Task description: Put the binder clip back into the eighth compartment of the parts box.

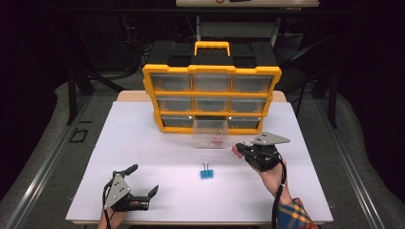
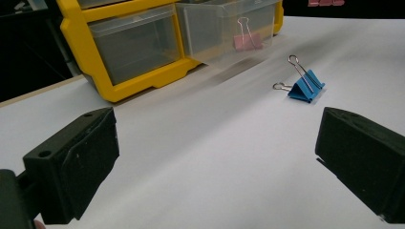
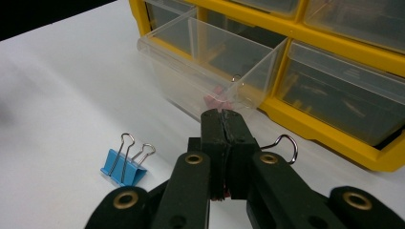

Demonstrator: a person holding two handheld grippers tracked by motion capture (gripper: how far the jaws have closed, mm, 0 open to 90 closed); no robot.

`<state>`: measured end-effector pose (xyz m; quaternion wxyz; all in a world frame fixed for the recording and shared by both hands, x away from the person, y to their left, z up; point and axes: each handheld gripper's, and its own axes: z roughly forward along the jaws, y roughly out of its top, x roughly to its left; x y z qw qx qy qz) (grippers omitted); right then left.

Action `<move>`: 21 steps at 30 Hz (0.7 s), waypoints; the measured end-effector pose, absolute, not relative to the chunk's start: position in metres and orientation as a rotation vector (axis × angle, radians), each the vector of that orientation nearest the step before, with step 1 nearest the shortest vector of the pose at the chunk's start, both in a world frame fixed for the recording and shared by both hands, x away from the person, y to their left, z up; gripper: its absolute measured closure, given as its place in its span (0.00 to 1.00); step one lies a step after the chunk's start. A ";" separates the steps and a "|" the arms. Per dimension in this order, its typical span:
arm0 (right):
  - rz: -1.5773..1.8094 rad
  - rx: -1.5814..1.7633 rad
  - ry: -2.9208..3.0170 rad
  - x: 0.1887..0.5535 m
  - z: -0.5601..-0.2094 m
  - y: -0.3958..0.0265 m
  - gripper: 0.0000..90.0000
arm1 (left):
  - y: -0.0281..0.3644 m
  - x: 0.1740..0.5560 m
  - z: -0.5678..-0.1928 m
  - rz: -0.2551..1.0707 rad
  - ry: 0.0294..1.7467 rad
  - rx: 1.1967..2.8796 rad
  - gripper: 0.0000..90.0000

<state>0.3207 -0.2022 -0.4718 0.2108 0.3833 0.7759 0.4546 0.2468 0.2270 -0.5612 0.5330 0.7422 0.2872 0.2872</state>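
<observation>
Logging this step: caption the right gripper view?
Right tongs shut on a pink binder clip before the open clear drawer; blue binder clip lies beside.

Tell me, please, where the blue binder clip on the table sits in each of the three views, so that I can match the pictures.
High view: blue binder clip at table centre, in front of the open drawer.
Left gripper view: upper right, handles towards the drawer.
Right gripper view: lower left, beside the shut jaws.
Shared landmark: the pulled-out clear drawer of the yellow organizer.
</observation>
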 end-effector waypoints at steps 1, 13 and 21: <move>1.268 1.070 2.147 0.321 -0.470 -0.204 0.99 | 0.227 0.247 -0.561 0.684 0.684 1.771 0.01; 1.273 1.055 2.121 0.327 -0.457 -0.205 0.99 | 0.227 0.247 -0.561 0.685 0.684 1.770 0.01; 1.301 1.036 2.092 0.331 -0.446 -0.204 0.99 | 0.228 0.247 -0.562 0.692 0.696 1.770 0.01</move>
